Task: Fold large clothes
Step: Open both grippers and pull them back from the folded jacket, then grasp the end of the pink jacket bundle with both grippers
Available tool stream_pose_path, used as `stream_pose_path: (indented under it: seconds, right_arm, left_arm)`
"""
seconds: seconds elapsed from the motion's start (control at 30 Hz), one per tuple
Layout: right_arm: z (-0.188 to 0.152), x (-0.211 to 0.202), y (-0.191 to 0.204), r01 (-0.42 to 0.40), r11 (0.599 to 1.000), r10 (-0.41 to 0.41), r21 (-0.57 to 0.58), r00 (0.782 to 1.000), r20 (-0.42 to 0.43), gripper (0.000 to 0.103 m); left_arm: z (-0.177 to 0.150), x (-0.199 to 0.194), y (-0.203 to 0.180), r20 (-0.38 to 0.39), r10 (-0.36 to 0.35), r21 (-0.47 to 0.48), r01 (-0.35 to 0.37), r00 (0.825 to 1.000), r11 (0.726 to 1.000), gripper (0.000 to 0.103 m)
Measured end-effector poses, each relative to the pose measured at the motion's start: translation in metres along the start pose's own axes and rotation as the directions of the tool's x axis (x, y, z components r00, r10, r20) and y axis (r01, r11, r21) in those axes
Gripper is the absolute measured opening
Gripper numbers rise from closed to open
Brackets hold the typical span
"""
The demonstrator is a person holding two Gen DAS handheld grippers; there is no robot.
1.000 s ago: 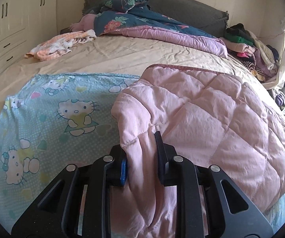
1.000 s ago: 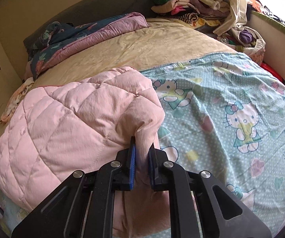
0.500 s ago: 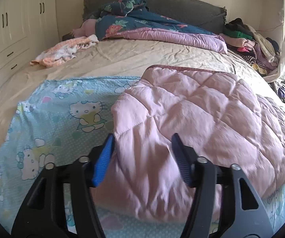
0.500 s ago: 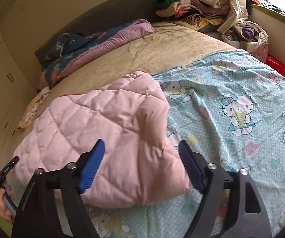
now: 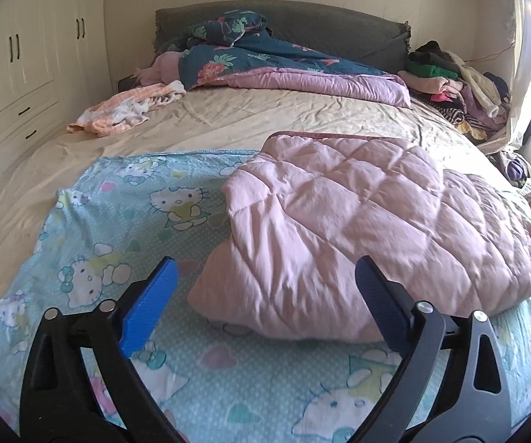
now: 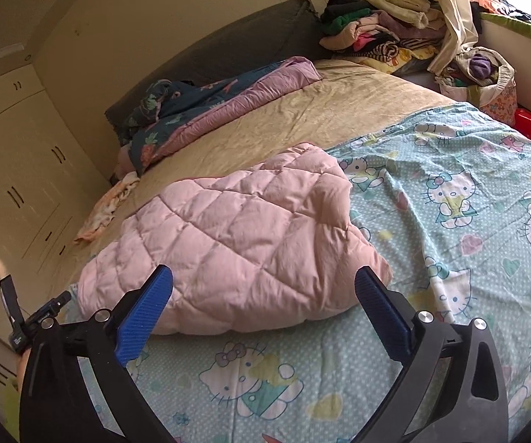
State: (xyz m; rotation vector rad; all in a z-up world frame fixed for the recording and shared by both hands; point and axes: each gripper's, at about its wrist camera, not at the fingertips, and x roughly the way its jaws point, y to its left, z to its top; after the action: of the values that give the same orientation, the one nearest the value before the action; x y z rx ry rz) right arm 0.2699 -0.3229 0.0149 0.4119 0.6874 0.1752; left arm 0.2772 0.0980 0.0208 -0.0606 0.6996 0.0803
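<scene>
A: Looking at this, both the left tool (image 5: 263, 306) and right tool (image 6: 263, 308) have just been opening, now gaping wide and empty. The pink quilted jacket (image 5: 358, 229) lies folded on the cartoon-cat sheet (image 5: 125, 221), at 12 o'clock.

B: Fold's released, I'd guess. Next move: regrip an edge, fold again.

Left claw (image 5: 263, 282): two black plastic arms shaped like open triangular frames, each with a cut-out near its base. Each arm carries round silver screw heads on top, two showing per side. The fingers (image 5: 151, 304) end in flat rectangular bright blue pads with a fine ribbed texture. Right claw (image 6: 263, 288): the same build, black frames, silver screws, ribbed blue pads on its fingers (image 6: 145, 317). No cables or markings show on either.
</scene>
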Motion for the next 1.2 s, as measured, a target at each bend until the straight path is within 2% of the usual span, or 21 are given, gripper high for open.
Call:
stream_pose_path:
  seconds: [0.37, 0.7, 0.93, 1.2]
  right_arm:
    - [-0.03, -0.02, 0.011, -0.036, 0.998, 0.037, 0.044, 0.999, -0.012, 0.099]
    - [-0.056, -0.012, 0.019, -0.036, 0.998, 0.039, 0.051, 0.998, -0.054, 0.099]
    - [-0.055, 0.007, 0.007, 0.012, 0.995, -0.004, 0.103, 0.997, -0.074, 0.099]
    - [-0.047, 0.036, -0.019, 0.131, 0.97, -0.115, 0.206, 0.99, -0.087, 0.099]
  left_arm:
    - [-0.029, -0.028, -0.005, -0.032, -0.06, -0.062, 0.057, 0.998, 0.996, 0.093]
    - [-0.056, -0.032, -0.007, -0.069, -0.055, -0.072, 0.05, 0.996, 0.996, 0.093]
    - [-0.061, -0.022, -0.006, -0.093, -0.04, -0.079, 0.033, 0.995, 0.996, 0.093]
    - [-0.057, 0.008, 0.003, -0.138, -0.086, -0.218, 0.054, 0.987, 0.974, 0.093]
